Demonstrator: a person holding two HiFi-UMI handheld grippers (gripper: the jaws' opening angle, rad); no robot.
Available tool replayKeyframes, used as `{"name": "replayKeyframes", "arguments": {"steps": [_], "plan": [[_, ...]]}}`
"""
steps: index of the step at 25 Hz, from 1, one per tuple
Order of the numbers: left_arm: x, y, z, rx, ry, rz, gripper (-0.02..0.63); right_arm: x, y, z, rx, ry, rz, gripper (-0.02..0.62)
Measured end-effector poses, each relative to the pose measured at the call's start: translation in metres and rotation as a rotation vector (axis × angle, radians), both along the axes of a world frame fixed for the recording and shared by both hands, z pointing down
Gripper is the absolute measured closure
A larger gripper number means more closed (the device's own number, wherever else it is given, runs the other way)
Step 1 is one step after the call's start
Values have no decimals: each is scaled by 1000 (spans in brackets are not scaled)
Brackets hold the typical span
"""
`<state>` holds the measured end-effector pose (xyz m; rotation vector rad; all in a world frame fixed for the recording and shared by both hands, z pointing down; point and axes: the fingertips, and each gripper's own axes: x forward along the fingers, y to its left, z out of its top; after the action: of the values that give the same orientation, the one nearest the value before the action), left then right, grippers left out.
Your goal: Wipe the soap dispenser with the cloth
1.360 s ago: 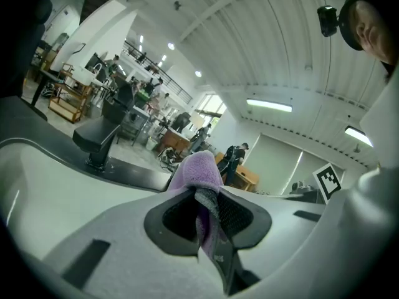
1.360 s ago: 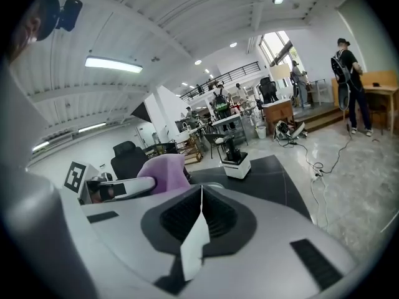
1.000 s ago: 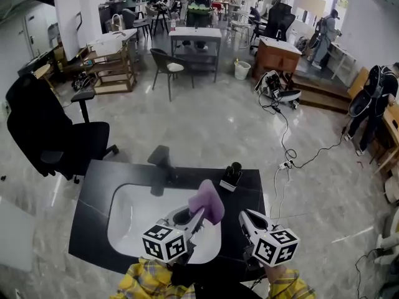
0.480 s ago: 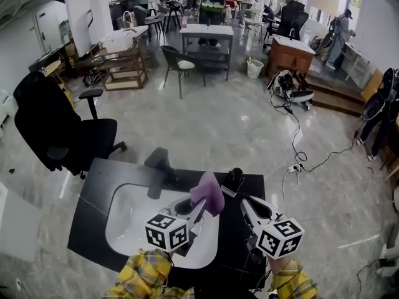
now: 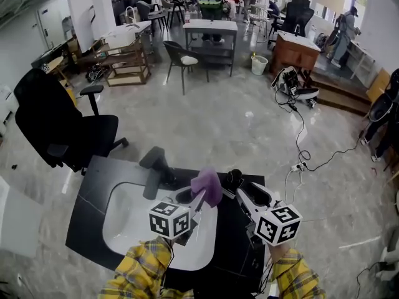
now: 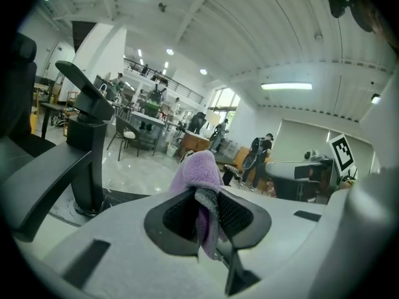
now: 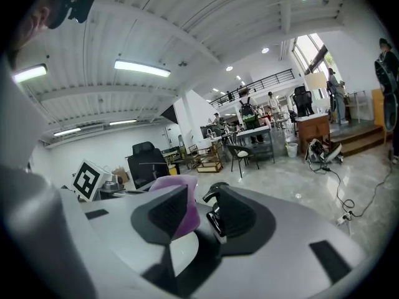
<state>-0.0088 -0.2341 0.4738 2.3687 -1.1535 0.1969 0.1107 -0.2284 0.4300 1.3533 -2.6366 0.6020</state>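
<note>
The black soap dispenser (image 5: 234, 179) stands on the dark counter (image 5: 240, 257) at the sink's far right corner. My left gripper (image 5: 198, 199) is shut on a purple cloth (image 5: 207, 187), which bunches up above its jaws just left of the dispenser. In the left gripper view the cloth (image 6: 198, 170) hangs pinched between the pads of that gripper (image 6: 206, 199). My right gripper (image 5: 242, 192) reaches the dispenser from the near right, its jaws opening. In the right gripper view the dispenser's pump head (image 7: 213, 198) shows in the gap of this gripper (image 7: 202, 207), untouched by the pads, with the cloth (image 7: 187, 220) behind the left jaw.
A white sink basin (image 5: 124, 220) is set in the counter, with a dark faucet (image 5: 154, 166) at its far edge. A black office chair (image 5: 53, 126) stands on the floor to the left. Cables (image 5: 300, 161) trail on the right. Tables, chairs and people fill the far room.
Both grippers have moved away from me toward the dispenser, the cloth going along with the left one. The right gripper's jaws have parted.
</note>
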Motion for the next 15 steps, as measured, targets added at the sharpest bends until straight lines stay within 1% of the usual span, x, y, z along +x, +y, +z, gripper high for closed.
{"name": "replayKeyframes", "arguments": {"steps": [5, 8, 11, 13, 15], "plan": [[6, -21, 9, 10, -59, 5, 541, -1, -17, 16, -28, 0, -7, 434], [1, -35, 7, 24, -71, -12, 541, -3, -31, 16, -24, 12, 10, 401], [1, -46, 5, 34, -83, -11, 541, -3, -48, 11, -22, -2, 22, 399], [4, -51, 7, 38, -103, 2, 541, -3, -58, 12, -37, -14, 32, 399], [8, -57, 9, 44, -120, 22, 541, -3, -67, 16, -54, -3, 40, 399]]}}
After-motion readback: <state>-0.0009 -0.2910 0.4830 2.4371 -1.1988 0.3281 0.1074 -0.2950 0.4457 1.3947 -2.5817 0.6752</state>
